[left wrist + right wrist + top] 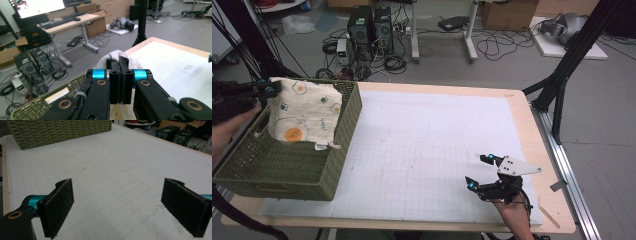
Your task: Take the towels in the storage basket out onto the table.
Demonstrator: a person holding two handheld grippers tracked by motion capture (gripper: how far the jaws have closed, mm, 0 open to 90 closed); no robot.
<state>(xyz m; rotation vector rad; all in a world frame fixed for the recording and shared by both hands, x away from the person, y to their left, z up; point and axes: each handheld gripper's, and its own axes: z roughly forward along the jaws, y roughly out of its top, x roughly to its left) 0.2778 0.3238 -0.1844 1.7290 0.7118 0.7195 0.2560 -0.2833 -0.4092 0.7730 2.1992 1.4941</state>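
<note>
A white cloth point(304, 112) printed with eggs, paw marks and an orange spot hangs over the green woven basket point(287, 172) at the table's left. My left gripper point(268, 91) is shut on the cloth's upper left corner and holds it up above the basket. In the left gripper view the black jaws point(120, 82) are pressed together, with a fold of the cloth point(112, 56) bunched just past them. My right gripper point(478, 172) rests low over the white grid mat point(427, 145) near the front right. Its padded jaws point(117, 207) stand wide apart with nothing between them.
The basket's wall point(57, 131) stands far across the mat from the right gripper. Beyond the table's far edge the floor holds computer towers point(369, 27), cables, desk legs and cardboard boxes. A black frame post point(569, 60) rises at the right.
</note>
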